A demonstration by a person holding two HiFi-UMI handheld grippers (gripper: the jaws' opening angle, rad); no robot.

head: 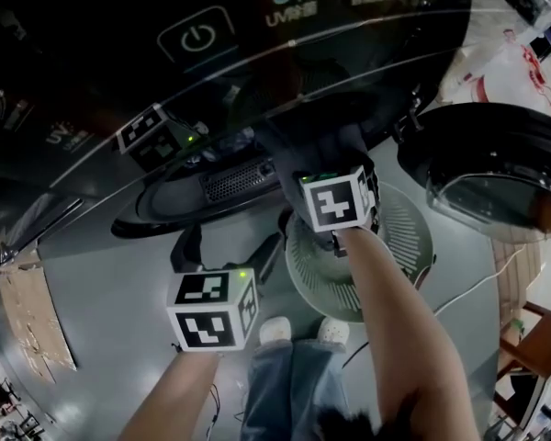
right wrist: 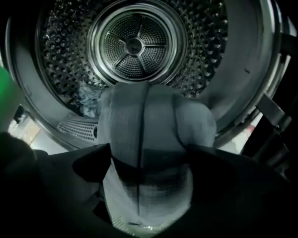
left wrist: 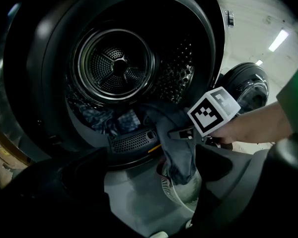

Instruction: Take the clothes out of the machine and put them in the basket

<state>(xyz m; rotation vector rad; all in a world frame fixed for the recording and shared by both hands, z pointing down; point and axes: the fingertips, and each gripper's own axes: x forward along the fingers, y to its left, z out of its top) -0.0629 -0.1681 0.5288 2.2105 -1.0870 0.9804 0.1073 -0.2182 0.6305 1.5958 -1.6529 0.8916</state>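
Left tongs (left wrist: 149, 182) gape empty; right tongs (right wrist: 149, 157) spread wide around one grey garment (right wrist: 144, 128) over one basket (head: 402, 220).

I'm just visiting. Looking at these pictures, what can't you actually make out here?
- Whether the right gripper presses the grey garment: right gripper view, cloth fills the gap between its jaws.
- How many clothes lie in the drum: left gripper view, too dark, and the grey garment covers some.
- What the basket holds: head view, the right gripper and arm cover most of it.
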